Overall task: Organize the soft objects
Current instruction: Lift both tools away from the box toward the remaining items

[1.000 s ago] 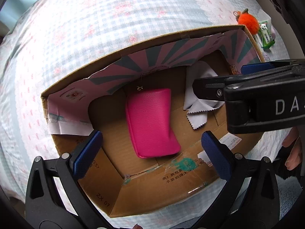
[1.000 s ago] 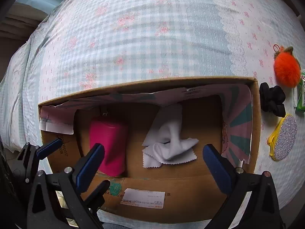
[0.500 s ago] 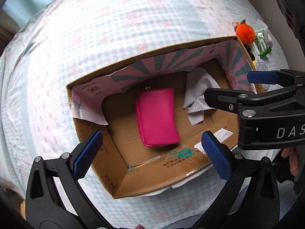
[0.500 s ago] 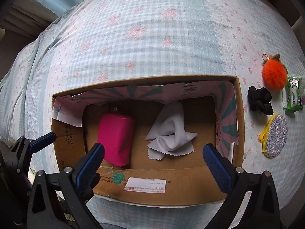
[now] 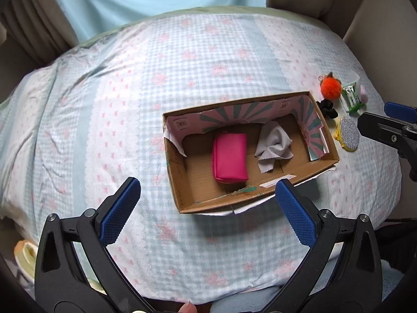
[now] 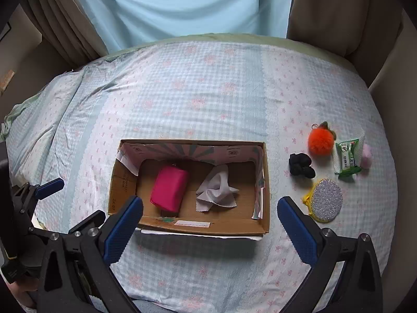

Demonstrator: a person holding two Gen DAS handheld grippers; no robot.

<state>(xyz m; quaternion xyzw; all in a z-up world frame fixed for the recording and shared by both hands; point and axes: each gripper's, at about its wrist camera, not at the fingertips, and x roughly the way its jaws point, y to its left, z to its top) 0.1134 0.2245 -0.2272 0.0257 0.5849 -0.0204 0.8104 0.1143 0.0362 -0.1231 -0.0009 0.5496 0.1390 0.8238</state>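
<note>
Both the left gripper [image 5: 206, 203] and right gripper [image 6: 209, 221] apparently hold nothing, jaws wide apart

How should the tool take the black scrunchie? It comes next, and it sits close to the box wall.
Come straight down on the black scrunchie with the right tool and pinch across its bunched middle. It lies low and lumpy on the bedspread, apart from the cardboard box, so a top approach looks safest.
</note>
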